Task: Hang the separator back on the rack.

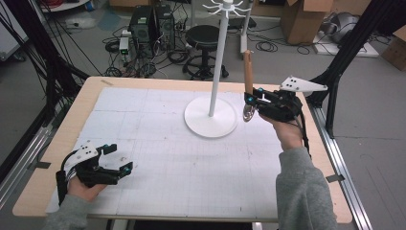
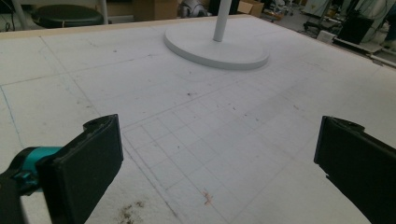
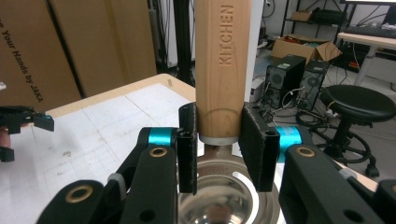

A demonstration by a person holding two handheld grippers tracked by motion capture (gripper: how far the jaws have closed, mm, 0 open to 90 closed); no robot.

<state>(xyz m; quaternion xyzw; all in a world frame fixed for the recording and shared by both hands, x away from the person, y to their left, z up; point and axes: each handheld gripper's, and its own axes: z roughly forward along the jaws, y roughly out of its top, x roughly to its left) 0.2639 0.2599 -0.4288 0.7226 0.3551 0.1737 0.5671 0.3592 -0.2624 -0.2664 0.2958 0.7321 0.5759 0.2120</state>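
Note:
My right gripper (image 1: 252, 99) is shut on a kitchen utensil (image 1: 248, 72) with a wooden handle and a shiny metal bowl (image 1: 248, 113). It holds the utensil upright, handle up, above the table just right of the white stand's round base (image 1: 210, 123). In the right gripper view the handle (image 3: 222, 65), stamped KITCHEN, sits clamped between the two pads (image 3: 188, 144), with the metal bowl (image 3: 224, 196) below. My left gripper (image 1: 117, 158) rests open near the table's front left corner. Its jaws stand wide apart over the bare white mat (image 2: 210, 130).
The white stand's pole (image 1: 219, 57) rises from the base to a hook crown (image 1: 229, 6). The base (image 2: 217, 46) lies far ahead in the left gripper view. Beyond the table are a black stool (image 1: 203, 36), computer towers (image 1: 151, 24), cables and cardboard boxes (image 1: 301, 19).

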